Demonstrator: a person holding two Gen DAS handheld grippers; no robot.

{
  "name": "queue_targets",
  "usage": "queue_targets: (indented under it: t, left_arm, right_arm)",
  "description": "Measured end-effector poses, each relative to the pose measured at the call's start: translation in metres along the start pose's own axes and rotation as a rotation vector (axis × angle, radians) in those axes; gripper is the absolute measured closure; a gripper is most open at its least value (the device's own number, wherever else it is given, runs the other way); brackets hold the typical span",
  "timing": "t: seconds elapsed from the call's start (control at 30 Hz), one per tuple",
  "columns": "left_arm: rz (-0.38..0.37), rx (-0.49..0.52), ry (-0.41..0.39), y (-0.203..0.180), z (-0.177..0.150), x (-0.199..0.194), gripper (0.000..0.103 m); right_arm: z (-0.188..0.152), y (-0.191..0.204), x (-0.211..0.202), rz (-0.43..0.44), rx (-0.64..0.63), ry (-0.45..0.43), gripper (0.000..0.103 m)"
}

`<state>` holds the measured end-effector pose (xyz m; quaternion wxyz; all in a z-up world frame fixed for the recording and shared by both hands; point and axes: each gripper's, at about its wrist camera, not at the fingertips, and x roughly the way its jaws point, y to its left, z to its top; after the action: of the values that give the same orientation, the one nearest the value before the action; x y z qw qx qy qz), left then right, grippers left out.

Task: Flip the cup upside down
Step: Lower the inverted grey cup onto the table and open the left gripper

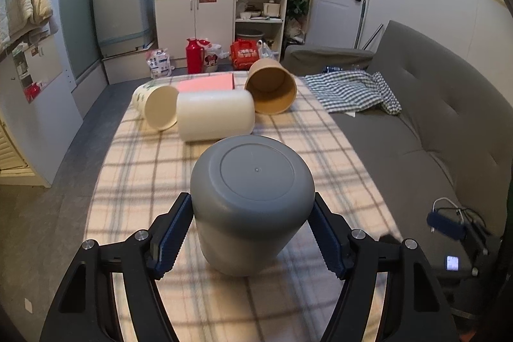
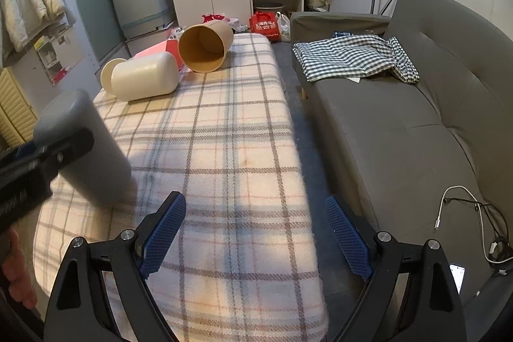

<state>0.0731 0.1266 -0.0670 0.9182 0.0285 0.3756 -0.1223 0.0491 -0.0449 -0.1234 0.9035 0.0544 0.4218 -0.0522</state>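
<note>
A: Left gripper (image 1: 251,229) state?
B: Its blue pads (image 1: 173,233) are clamping the grey cup (image 1: 251,201), base up, tilted, rim meeting the plaid blanket (image 1: 304,149).
A: Right gripper (image 2: 256,233)?
B: It's hovering over the blanket, jaws apart, holding nothing. Beyond, a white cup (image 2: 146,76) and a brown paper cup (image 2: 205,47) are lying on their sides.

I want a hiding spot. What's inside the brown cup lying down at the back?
The brown cup looks empty: only its plain walls and bottom show through the open mouth. A little of the inside stays hidden.
</note>
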Motion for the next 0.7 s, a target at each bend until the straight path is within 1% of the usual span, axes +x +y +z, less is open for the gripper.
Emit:
queue_targets:
  t: [0.17, 0.37, 0.4, 0.53, 0.7]
  left_arm:
    - [-0.008, -0.005, -0.020, 0.001, 0.011, 0.018, 0.030]
    - [-0.001, -0.025, 0.017, 0.009, 0.000, 0.033, 0.030]
    - [-0.009, -0.031, 0.007, 0.011, -0.003, 0.031, 0.030]
    - [-0.019, -0.036, 0.006, 0.015, -0.007, 0.028, 0.029]
    - [-0.012, -0.037, 0.009, 0.015, -0.007, 0.023, 0.028]
  right_arm:
    - [0.001, 0.000, 0.006, 0.001, -0.005, 0.003, 0.014]
    - [0.004, 0.005, 0.015, 0.000, -0.025, 0.011, 0.014]
    - [0.004, 0.006, 0.017, 0.001, -0.026, 0.015, 0.014]
    - [0.004, 0.010, 0.021, 0.007, -0.033, 0.024, 0.014]
    - [0.004, 0.013, 0.016, 0.007, -0.039, 0.015, 0.014]
